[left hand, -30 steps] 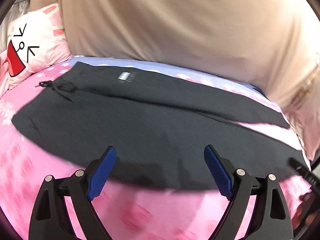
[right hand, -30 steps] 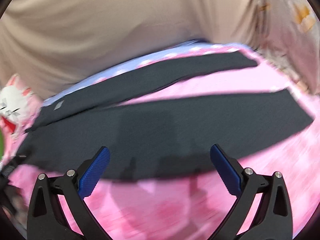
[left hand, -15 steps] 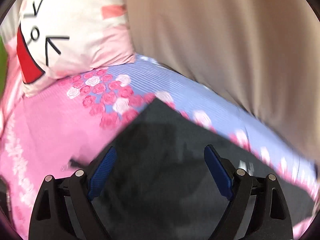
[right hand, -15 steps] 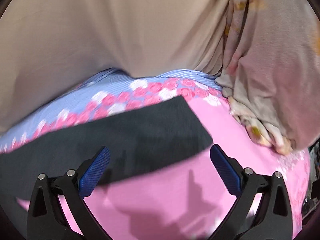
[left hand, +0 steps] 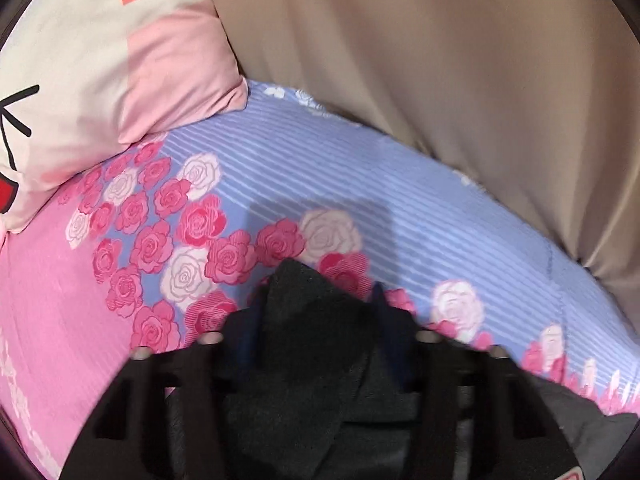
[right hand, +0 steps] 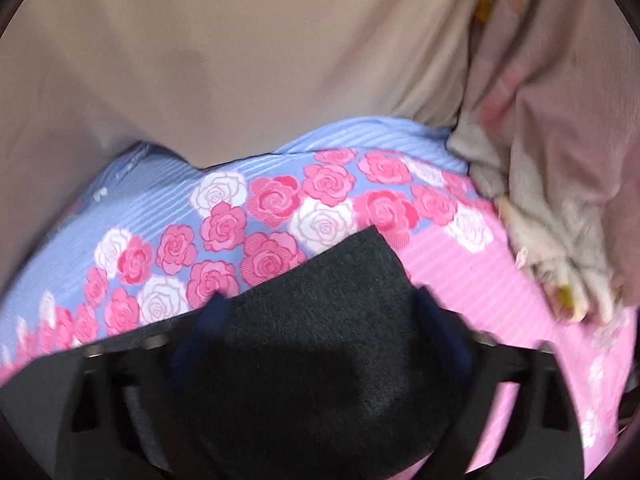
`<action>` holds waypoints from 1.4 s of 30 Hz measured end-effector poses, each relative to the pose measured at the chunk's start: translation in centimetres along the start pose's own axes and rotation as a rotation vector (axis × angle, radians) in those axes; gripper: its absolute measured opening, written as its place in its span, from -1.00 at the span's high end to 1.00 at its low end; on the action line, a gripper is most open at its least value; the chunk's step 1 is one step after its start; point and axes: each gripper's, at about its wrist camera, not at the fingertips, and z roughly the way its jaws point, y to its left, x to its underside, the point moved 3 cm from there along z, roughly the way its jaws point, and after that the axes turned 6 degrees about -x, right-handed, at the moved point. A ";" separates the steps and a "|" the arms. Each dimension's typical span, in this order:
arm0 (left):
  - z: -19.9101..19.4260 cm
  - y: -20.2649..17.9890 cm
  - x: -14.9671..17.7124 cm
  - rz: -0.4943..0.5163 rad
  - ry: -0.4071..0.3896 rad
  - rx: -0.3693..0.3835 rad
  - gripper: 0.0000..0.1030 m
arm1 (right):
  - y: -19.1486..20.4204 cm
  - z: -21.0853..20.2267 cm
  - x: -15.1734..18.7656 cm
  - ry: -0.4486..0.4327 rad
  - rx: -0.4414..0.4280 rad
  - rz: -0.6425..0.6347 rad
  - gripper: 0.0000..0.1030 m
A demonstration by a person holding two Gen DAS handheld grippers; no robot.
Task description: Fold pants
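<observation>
- Left wrist view: the left black two-finger gripper with blue pads [left hand: 316, 312] sits low over a bed, its frame blurred, and a corner of the dark charcoal knit pants [left hand: 308, 344] rises in a peak between its two fingers.
- The fingers stand close to either side of that fabric peak; the blur makes it impossible to tell whether they are clamped on the cloth or merely straddle it.
- The pants corner lies on the rose-printed bedsheet of pink and lavender-blue stripes [left hand: 400, 184], at the band of pink and white roses, and more dark cloth trails off to the lower right edge.
- A cream and pink cartoon-face pillow [left hand: 104, 80] rests on the sheet at upper left, touching a beige curtain-like cloth [left hand: 440, 60] that hangs behind the bed.
- Right wrist view: the right black two-finger gripper with blue pads [right hand: 320, 312] is low over the same sheet [right hand: 460, 272], with a squared end of the dark pants [right hand: 332, 300] filling the gap between its fingers and reaching past their tips.
- The right fingers sit moderately apart, flanking the cloth; motion blur hides whether they pinch it.
- That pants end lies where the rose band meets the plain pink part of the sheet.
- A crumpled pale pink and beige blanket [right hand: 560, 160] is heaped at right, its lower edge on the sheet, well apart from the pants, beside the beige cloth [right hand: 240, 60].
</observation>
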 end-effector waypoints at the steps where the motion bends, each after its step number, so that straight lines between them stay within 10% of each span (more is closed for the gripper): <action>1: -0.3 0.3 -0.1 -0.009 -0.002 0.005 0.40 | 0.3 -0.4 0.2 0.003 -0.046 -0.008 0.59; 12: -15.6 7.7 3.1 -0.068 -0.141 0.303 0.64 | -1.0 -14.4 2.6 -0.181 -0.226 -0.097 0.77; 23: -18.1 17.2 16.3 -0.023 -0.049 0.295 0.62 | -10.6 -21.4 17.6 -0.111 -0.261 -0.110 0.77; 31: -16.9 20.8 22.2 -0.163 -0.021 0.331 -0.22 | -15.5 -21.4 23.6 -0.049 -0.289 0.085 0.63; 33: -16.8 21.7 22.8 -0.251 0.002 0.407 -0.44 | -15.5 -22.3 24.1 -0.073 -0.302 0.103 0.17; 38: -14.2 22.0 22.4 -0.424 0.076 0.497 -0.47 | -14.6 -22.7 25.5 -0.087 -0.323 0.121 -0.11; 40: -13.1 21.0 21.6 -0.413 0.099 0.509 -0.44 | -14.3 -22.8 25.5 -0.092 -0.310 0.116 -0.11; 42: -12.8 19.8 20.4 -0.366 0.097 0.470 0.48 | -14.4 -23.0 25.5 -0.103 -0.301 0.121 -0.11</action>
